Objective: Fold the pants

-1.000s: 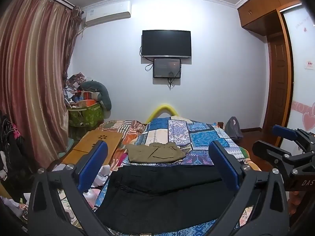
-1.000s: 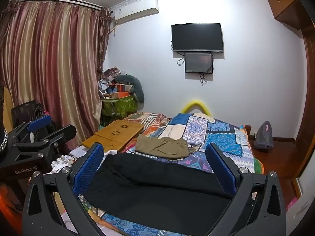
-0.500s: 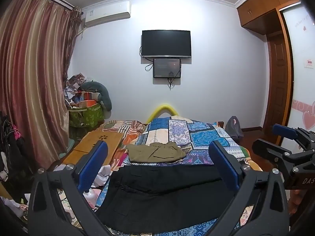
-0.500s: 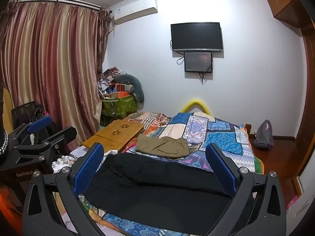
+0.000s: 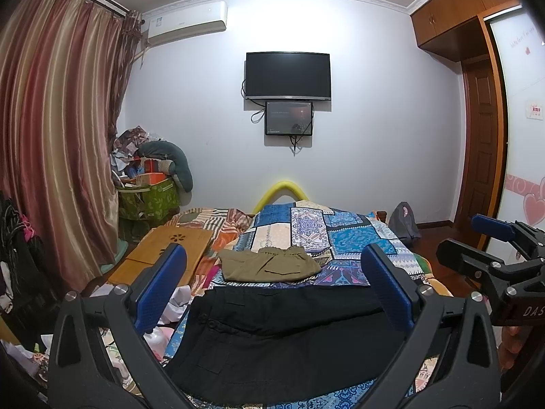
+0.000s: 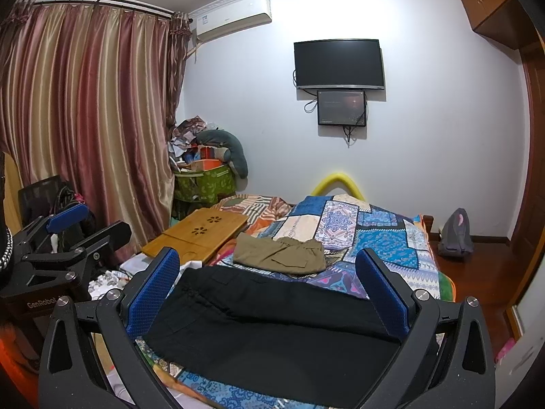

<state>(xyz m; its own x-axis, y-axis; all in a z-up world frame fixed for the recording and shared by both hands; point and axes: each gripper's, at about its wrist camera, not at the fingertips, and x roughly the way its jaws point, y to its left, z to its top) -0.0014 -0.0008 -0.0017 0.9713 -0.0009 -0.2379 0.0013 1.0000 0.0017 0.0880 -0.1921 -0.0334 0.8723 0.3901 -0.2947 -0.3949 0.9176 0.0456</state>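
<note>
Your L gripper [image 5: 272, 286] was spread wide, blue pads far apart, nothing btwn them; it hung above the near end of the bed. Your R gripper [image 6: 269, 283] was the same: wide, holding nothing, raised over the bed.

The black fabric pants [image 5: 289, 337] lay flat on the blue patchwork bedspread [image 5: 351, 238], below and just ahead of both claws, framed btwn the finger pairs in each view but not touched by either. Long axis ran across the bed, roughly L to R. Waist end w/ buttons sat toward your L side, legs ran off to the R. In the R wrist view the pants [image 6: 272, 327] looked slanted, L end farther up the bed, R end nearer the cam.

A second garment, folded olive-khaki pants [image 5: 269, 266], sat farther up the bedspread, just beyond the black pair, apart from it.

View diffs: L wrist view showed your R gripper [image 5: 490, 255] at the R edge, seen side-on, plus part of your hand [image 5: 511, 344] under it, and the white wardrobe door w/ pink hearts [image 5: 521, 156]. R wrist view showed your L gripper [image 6: 71, 235] at the L edge, side-on, plus more of the striped red-gold curtain [image 6: 85, 119]. Both views showed the black wall TV [image 5: 287, 75], the bamboo lap desk [image 5: 163, 255] L of the bed, and the grey backpack [image 6: 456, 231] on the floor at R.
</note>
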